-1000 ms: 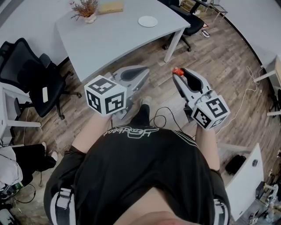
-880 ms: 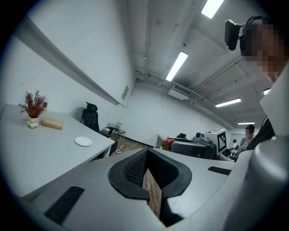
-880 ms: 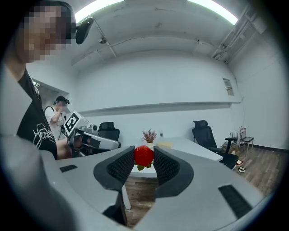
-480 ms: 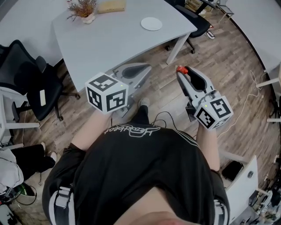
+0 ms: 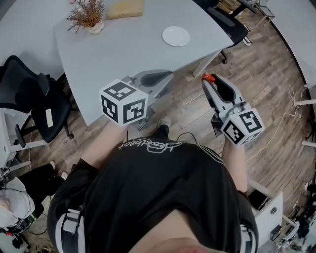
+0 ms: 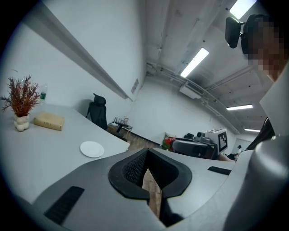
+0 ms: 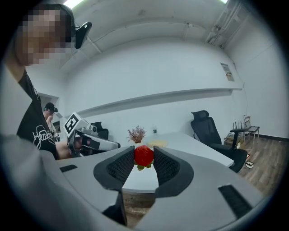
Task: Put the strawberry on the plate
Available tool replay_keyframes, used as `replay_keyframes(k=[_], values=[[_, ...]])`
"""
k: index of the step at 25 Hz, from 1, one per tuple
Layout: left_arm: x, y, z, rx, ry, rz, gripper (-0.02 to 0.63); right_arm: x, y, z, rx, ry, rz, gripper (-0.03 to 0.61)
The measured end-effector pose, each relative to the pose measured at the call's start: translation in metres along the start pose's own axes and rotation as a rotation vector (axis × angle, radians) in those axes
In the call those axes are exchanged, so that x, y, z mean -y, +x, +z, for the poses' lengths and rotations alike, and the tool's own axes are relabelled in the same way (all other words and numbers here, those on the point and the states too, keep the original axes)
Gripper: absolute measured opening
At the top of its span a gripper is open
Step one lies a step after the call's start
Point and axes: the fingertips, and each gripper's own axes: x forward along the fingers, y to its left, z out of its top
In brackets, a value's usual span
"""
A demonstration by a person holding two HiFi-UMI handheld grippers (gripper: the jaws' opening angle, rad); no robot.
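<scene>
A red strawberry (image 7: 144, 155) with green leaves sits pinched between the pads of my right gripper (image 7: 144, 159), which is shut on it. In the head view that gripper (image 5: 208, 80) hangs over the wooden floor, right of the grey table's (image 5: 123, 49) corner, with the strawberry (image 5: 207, 77) at its tip. The white plate (image 5: 176, 36) lies bare on the table's far right part, beyond both grippers. My left gripper (image 5: 165, 75) hovers at the table's near edge, jaws shut on nothing. From the left gripper view the plate (image 6: 92, 149) is ahead to the left.
A dried plant in a small vase (image 5: 88, 15) and a tan block (image 5: 126, 8) stand at the table's far side. Black office chairs sit to the left (image 5: 29, 94) and behind the table's right corner (image 5: 224, 20). A cable (image 5: 276, 123) trails on the floor at the right.
The table and plate have come nearer and lower in the head view. Both grippers have advanced toward the table, the strawberry still held in the right one.
</scene>
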Motion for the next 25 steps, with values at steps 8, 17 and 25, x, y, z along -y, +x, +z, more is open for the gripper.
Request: replay_keyframes(k=[8, 17, 25], values=[[-0.085, 0.047, 0.023, -0.039, -0.042, 0.029, 0.008, 0.066, 0.077, 0.003, -0.034, 0.04, -0.001, 0.124], [-0.146, 0.086, 0.035, -0.034, -0.11, 0.042, 0.008, 0.113, 0.12, 0.005, -0.087, 0.04, -0.009, 0.124], [-0.169, 0.112, 0.038, -0.048, -0.137, 0.046, 0.006, 0.141, 0.138, 0.005, -0.102, 0.052, -0.007, 0.124]])
